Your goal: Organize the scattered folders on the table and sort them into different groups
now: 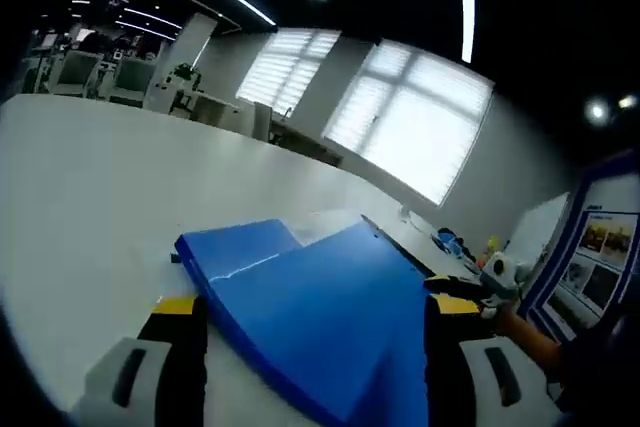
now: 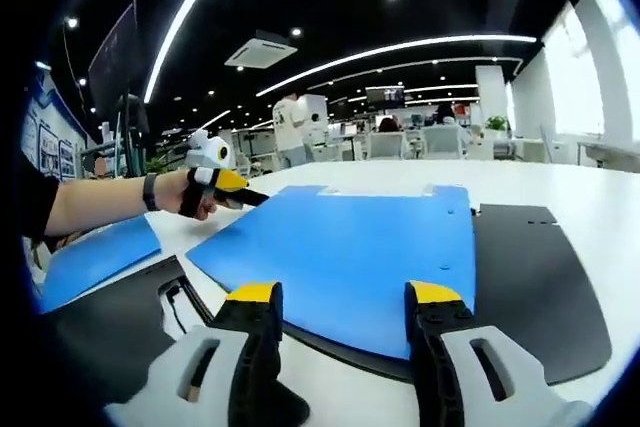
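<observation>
Folders [image 2: 350,257] unlabelled (poster [image 1: 605,252] text illegible)

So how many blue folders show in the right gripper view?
2: one blue folder lying on a black folder ahead of the right gripper, another blue folder at far left; more may be hidden.

A big open office.
Behind the white table [image 2: 600,197] stand rows of desks and chairs [image 2: 440,142]. Long light strips [image 2: 400,47] run above it, and windows with blinds [image 1: 410,117] are beyond it.
</observation>
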Tool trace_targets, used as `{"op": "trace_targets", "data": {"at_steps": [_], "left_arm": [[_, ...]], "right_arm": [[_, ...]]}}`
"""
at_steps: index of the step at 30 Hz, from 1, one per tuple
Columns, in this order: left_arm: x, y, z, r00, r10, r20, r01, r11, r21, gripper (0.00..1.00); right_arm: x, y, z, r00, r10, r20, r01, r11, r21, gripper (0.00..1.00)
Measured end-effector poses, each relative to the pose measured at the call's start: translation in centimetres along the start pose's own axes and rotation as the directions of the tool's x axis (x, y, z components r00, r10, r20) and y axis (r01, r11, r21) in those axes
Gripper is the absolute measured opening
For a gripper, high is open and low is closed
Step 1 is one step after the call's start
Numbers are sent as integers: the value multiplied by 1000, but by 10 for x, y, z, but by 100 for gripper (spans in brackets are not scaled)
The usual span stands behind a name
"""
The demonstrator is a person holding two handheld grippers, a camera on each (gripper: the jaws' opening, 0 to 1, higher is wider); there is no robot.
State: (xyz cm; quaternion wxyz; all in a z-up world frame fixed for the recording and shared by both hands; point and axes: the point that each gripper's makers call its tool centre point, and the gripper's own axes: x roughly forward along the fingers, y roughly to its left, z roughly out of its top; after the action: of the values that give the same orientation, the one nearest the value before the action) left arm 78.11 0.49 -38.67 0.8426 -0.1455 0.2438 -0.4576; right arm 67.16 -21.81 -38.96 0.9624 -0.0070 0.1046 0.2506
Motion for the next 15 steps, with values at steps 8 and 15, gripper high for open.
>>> {"op": "trace_targets", "data": {"at_steps": [8,15], "left_arm": [[2,6,-5,1000,21,-22,-19,994,104,85],[3,6,-5,1000,17,0,-17,995,97,83]], "right_arm": [[3,-17,-16,993,-91,-68,86,994,-70,47],[0,-33,-23,991,-108,-81,118,986,121,52]]}}
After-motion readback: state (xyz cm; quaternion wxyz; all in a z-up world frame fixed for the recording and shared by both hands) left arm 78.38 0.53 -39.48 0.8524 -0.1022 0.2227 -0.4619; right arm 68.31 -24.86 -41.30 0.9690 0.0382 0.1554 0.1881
